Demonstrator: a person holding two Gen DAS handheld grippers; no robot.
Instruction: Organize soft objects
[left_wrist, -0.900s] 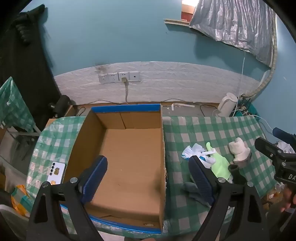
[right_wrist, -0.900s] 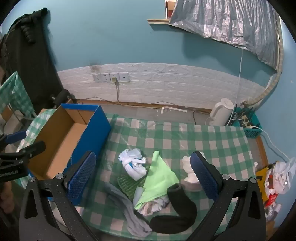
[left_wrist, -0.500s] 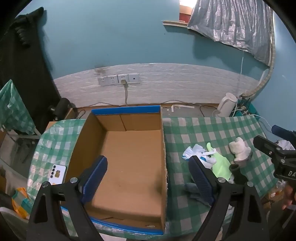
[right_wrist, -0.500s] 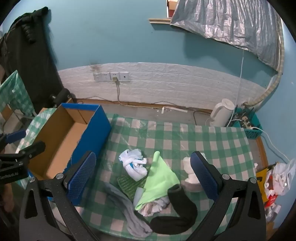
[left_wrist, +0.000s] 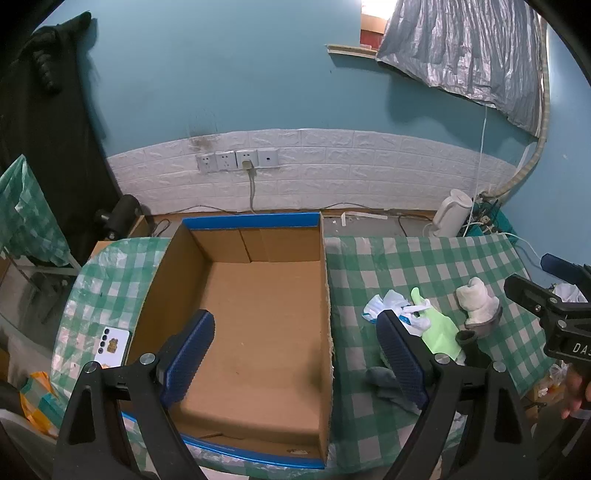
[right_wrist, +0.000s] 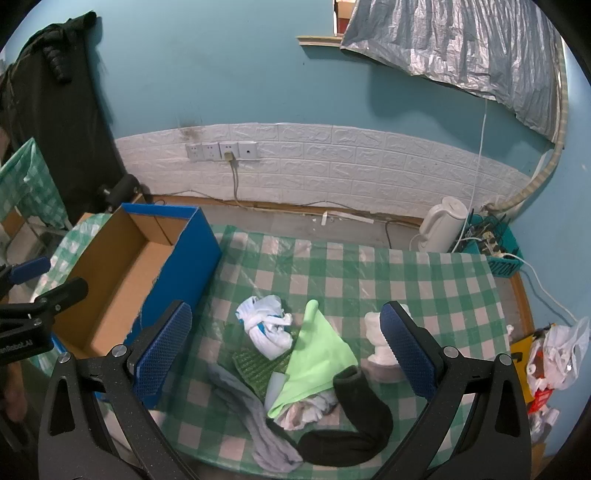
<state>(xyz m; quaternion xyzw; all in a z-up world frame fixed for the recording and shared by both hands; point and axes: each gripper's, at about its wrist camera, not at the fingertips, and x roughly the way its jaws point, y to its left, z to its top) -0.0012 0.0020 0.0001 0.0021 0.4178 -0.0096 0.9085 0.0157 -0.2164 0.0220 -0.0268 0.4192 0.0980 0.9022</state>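
Your left tool (left_wrist: 291, 354) hangs with its jaws spread wide and nothing between them, tilted down over the cardboard box (left_wrist: 255, 317), which sits open on the left part of the bench (left_wrist: 417, 262). Your right tool (right_wrist: 286, 349) is just as wide apart and grips nothing — it hovers above the pile of soft things on the green-checked cloth. Between its fingers (right_wrist: 402, 347) in the right wrist view lie a knotted white bundle (right_wrist: 266, 328), a light green cloth (right_wrist: 317, 362) draped partly over a green mesh pad (right_wrist: 255, 369), a grey sock (right_wrist: 255, 417) and a black sock (right_wrist: 354, 428) curled at the near edge. A rolled white sock (right_wrist: 376, 343) stands just beside the right finger, partly hidden by it. The pile sits to the right of the box, apart from its blue outer wall. A phone (left_wrist: 110, 345) lies on the bench left of the box — face down. A white kettle (right_wrist: 441, 225) stands on the floor beyond the bench, by the wall.
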